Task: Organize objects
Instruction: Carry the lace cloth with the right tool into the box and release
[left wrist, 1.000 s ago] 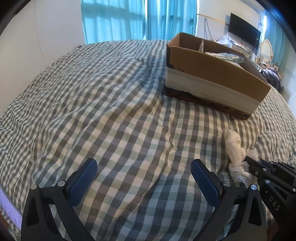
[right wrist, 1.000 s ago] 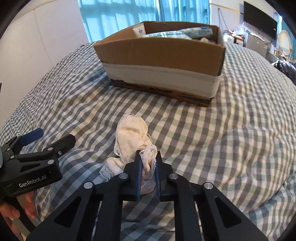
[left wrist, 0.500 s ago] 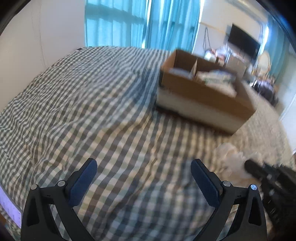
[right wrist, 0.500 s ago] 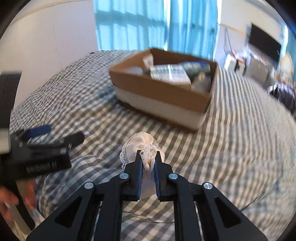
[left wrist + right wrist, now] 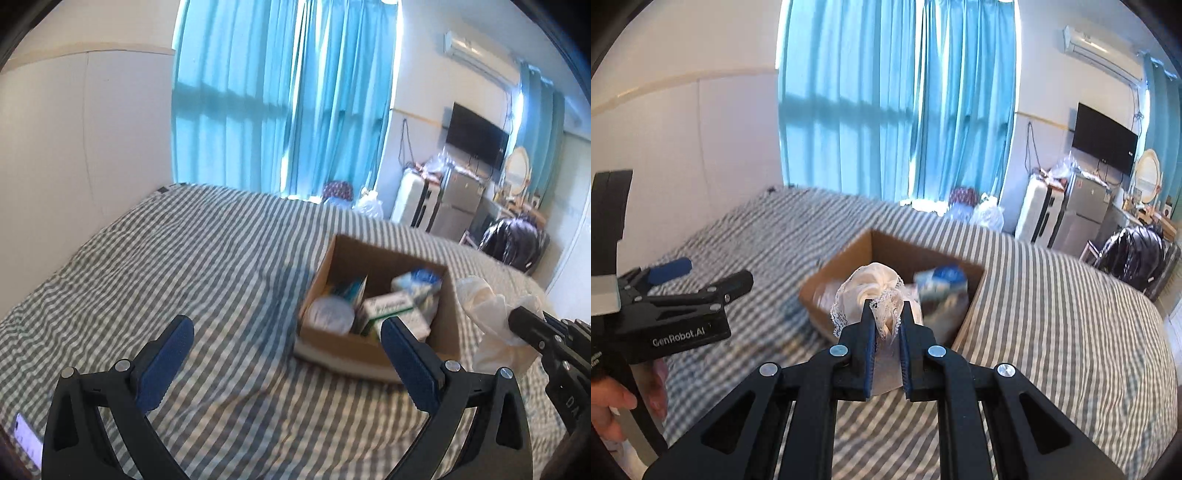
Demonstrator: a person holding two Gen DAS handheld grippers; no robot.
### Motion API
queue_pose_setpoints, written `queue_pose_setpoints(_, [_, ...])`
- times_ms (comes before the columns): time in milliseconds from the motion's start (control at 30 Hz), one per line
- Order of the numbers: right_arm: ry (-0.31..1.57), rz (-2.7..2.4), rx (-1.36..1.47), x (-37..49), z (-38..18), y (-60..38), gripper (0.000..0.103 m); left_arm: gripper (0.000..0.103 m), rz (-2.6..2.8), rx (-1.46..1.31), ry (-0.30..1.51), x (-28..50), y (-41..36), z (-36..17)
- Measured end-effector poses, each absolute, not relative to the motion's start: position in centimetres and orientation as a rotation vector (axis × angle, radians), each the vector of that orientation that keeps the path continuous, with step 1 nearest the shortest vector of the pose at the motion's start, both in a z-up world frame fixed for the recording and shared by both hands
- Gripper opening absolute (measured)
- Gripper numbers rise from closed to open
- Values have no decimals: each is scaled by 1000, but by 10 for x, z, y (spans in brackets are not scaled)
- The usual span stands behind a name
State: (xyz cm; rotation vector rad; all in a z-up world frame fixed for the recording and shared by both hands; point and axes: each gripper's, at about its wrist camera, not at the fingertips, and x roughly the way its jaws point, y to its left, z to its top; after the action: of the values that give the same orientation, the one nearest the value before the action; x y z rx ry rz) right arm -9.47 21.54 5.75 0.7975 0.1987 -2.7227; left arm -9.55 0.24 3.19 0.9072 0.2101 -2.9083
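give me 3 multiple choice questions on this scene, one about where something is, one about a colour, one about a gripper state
1. Where is the cardboard box?
A. on the checked bed cover
B. on the floor
C. on a shelf

2. What colour are the curtains?
A. red
B. turquoise blue
C. yellow

3. What is the right gripper doing?
A. open and holding nothing
B. shut on the white lacy cloth
C. shut on a bottle

Answers:
1 A, the box sits directly on the checked cover in both views.
2 B, the drapes over the window are turquoise blue.
3 B, its fingers pinch the cloth between them, while the left gripper is wide open and holds nothing.
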Motion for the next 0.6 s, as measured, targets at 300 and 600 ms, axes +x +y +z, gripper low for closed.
queue_pose_setpoints(300, [155, -2735, 760, -165, 67, 205, 11, 103, -2899, 891, 147, -161, 10, 25])
queue_pose_setpoints(600, [92, -2700, 832, -256, 15, 198, 11, 103, -2885, 907, 127, -222, 2, -10])
